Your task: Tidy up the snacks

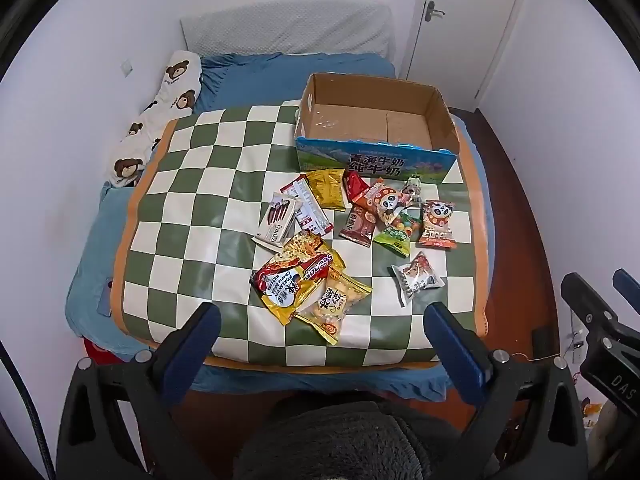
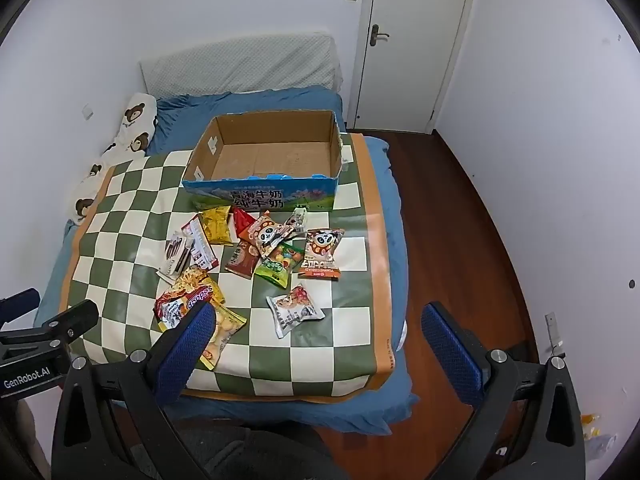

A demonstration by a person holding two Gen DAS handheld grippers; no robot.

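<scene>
Both grippers tilted down above snacks (image 1: 320, 236), left (image 1: 322, 320) and right (image 2: 316, 320) fingers spread wide, empty

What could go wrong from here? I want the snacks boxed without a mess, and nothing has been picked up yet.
1. The snacks overlap in a pile, so a wide-open left hand-held gripper or right hand-held gripper may catch two packets at once, or drag neighbours along.
2. The packets are thin and flat on a soft mat, so fingers may slide over them or bunch the mat.
3. The box is light and empty; a bump could shove it.
</scene>
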